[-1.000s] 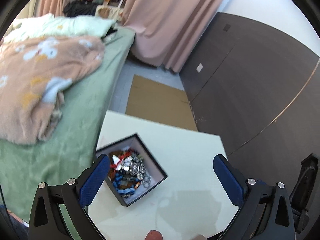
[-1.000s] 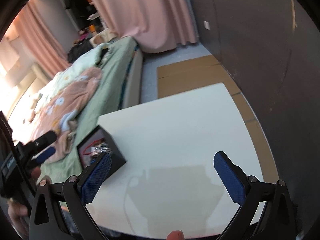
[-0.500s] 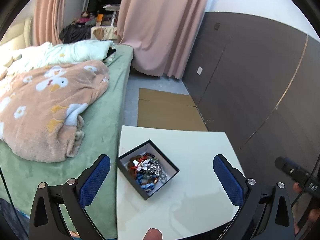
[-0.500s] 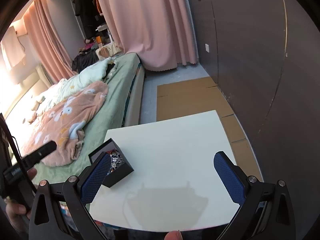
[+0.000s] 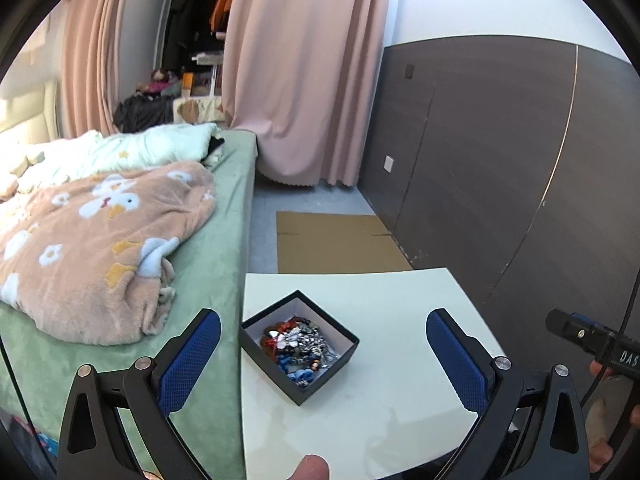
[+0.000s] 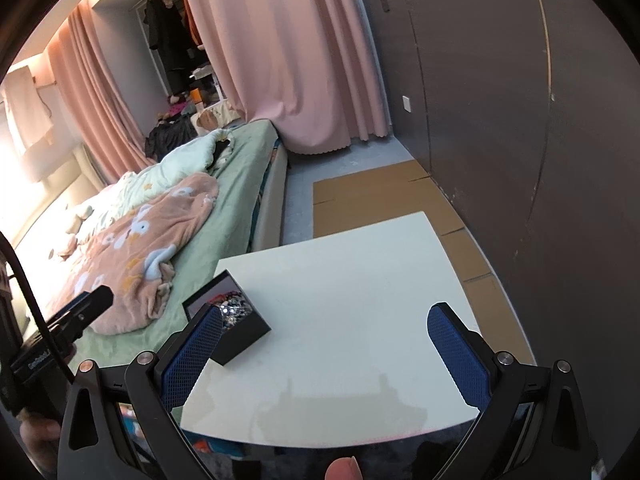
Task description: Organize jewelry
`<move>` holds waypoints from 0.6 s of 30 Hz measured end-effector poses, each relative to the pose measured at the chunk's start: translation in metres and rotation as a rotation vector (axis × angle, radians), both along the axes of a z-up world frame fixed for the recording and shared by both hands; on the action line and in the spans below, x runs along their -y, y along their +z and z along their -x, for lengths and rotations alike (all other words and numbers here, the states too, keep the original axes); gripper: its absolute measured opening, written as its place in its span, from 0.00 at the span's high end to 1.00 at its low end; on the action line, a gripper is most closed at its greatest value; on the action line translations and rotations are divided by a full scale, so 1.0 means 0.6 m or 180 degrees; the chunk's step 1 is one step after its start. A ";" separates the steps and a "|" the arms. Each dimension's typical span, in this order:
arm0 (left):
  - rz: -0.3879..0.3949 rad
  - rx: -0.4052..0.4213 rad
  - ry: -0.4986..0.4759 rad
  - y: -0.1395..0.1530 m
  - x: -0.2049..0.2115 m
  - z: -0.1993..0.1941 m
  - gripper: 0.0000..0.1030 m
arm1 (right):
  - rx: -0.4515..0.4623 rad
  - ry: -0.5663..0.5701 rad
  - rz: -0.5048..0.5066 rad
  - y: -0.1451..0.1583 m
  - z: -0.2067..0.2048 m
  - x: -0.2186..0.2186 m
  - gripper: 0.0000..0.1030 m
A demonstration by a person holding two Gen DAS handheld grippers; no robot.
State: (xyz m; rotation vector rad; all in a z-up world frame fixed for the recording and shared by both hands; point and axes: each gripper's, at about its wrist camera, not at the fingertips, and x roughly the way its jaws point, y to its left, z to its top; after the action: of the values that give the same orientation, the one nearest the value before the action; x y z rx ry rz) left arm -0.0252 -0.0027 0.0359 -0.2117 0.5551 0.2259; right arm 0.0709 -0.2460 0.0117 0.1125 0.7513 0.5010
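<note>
A small black open box [image 5: 299, 344] sits near the left edge of a cream table [image 5: 400, 320]. It holds a tangle of jewelry [image 5: 298, 346] with red, silver and blue pieces. My left gripper [image 5: 323, 354] is open and empty, held above and back from the box. My right gripper [image 6: 325, 344] is open and empty, above the table's near edge. In the right wrist view the box [image 6: 236, 334] lies behind the left finger [image 6: 192, 354]. Each gripper shows in the other's view: the right one [image 5: 592, 340] and the left one [image 6: 60, 328].
A bed [image 5: 224, 240] with a green sheet and a peach flowered blanket [image 5: 96, 240] stands against the table's left side. Flat cardboard [image 5: 340, 242] lies on the floor beyond the table. A dark panelled wall [image 5: 500, 160] runs along the right. Pink curtains [image 5: 308, 80] hang behind.
Both grippers have pulled up and back from the table, so the box and table look smaller and farther. The jaws stay open and nothing was grasped.
</note>
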 end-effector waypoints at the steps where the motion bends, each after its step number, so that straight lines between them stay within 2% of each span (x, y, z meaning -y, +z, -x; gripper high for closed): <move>1: -0.0011 0.0001 -0.0018 -0.005 0.001 0.001 0.00 | 0.0007 -0.0033 -0.0005 -0.003 0.001 0.002 0.00; 11: -0.0041 -0.0034 -0.0005 -0.043 -0.013 0.022 0.01 | -0.0008 0.0046 0.0116 -0.043 0.015 -0.017 0.00; 18: -0.0088 0.0074 -0.0060 -0.042 -0.015 0.051 0.01 | 0.0126 0.0184 0.0183 -0.049 0.042 -0.040 0.00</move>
State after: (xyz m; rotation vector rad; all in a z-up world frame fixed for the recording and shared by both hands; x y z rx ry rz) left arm -0.0555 0.0066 0.0107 -0.1819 0.5304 0.2125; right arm 0.0459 -0.2221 -0.0177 0.0272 0.7311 0.5346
